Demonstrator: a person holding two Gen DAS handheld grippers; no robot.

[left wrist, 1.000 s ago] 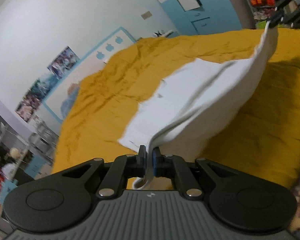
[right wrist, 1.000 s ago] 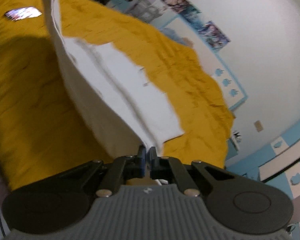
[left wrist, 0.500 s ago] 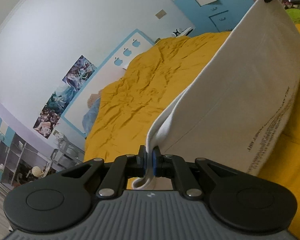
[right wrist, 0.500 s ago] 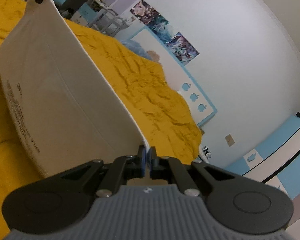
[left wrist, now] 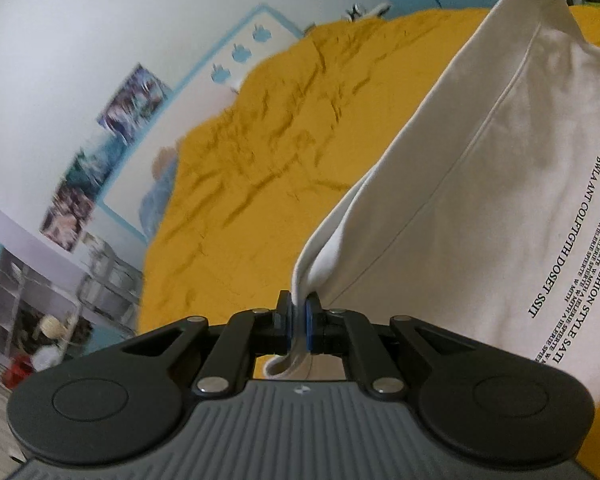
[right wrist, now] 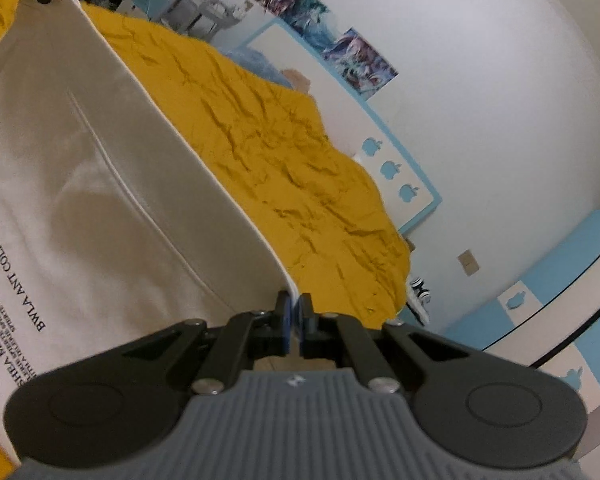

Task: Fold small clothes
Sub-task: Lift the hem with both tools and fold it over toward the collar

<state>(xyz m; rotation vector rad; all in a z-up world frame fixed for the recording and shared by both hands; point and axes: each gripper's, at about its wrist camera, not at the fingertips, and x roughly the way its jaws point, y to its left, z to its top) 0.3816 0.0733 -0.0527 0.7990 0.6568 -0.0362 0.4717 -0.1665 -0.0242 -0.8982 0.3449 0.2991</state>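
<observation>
I have the left tool point(left wrist: 299, 320) and right tool point(right wrist: 295, 317) each clenched on a corner of the white garment point(left wrist: 480, 200), hanging taut above the yellow bed point(left wrist: 268, 152); a slipping thin hem would spoil my fold.

Taut white garment point(left wrist: 480, 184) spanning ahead, open yellow bedspread point(left wrist: 268, 152) beyond
</observation>
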